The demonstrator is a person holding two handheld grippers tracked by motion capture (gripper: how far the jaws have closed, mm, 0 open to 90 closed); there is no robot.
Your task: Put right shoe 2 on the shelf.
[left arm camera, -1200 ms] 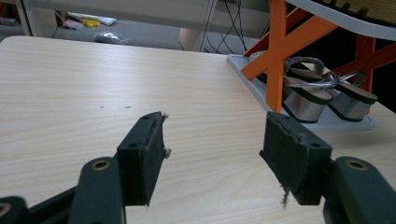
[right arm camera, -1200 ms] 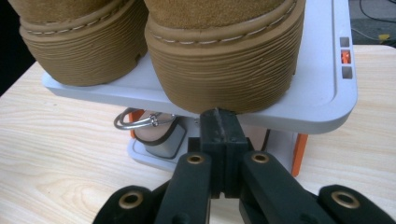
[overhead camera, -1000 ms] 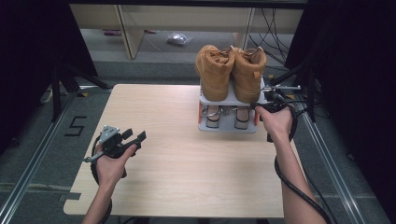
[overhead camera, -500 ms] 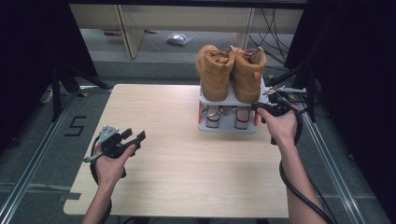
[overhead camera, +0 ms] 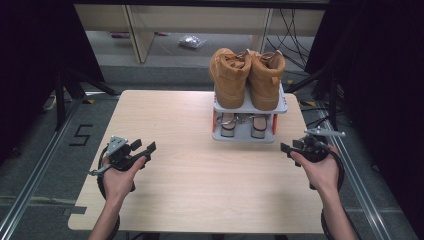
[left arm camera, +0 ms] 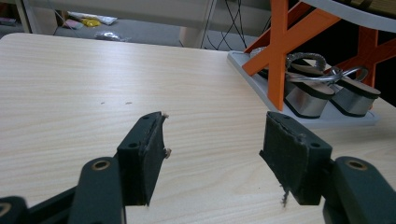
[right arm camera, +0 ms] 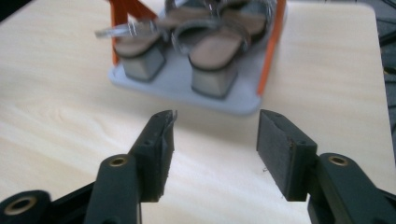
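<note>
While the left gripper (overhead camera: 145, 148) hovers over the table (overhead camera: 190, 190) with jaws apart and empty, the right gripper (overhead camera: 286, 148) sits near the shoe rack (overhead camera: 245, 134). Its jaws have just been opening, with nothing between them. Tan boots (overhead camera: 247, 77) stand on the rack's top shelf, sandals (right arm camera: 187, 44) below.

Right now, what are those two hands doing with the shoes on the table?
A person holds a gripper in each hand over a wooden table. Both the left gripper and the right gripper are open and empty; the right one's jaws have just been opening. Tan boots sit atop a small rack, sandals below.
</note>
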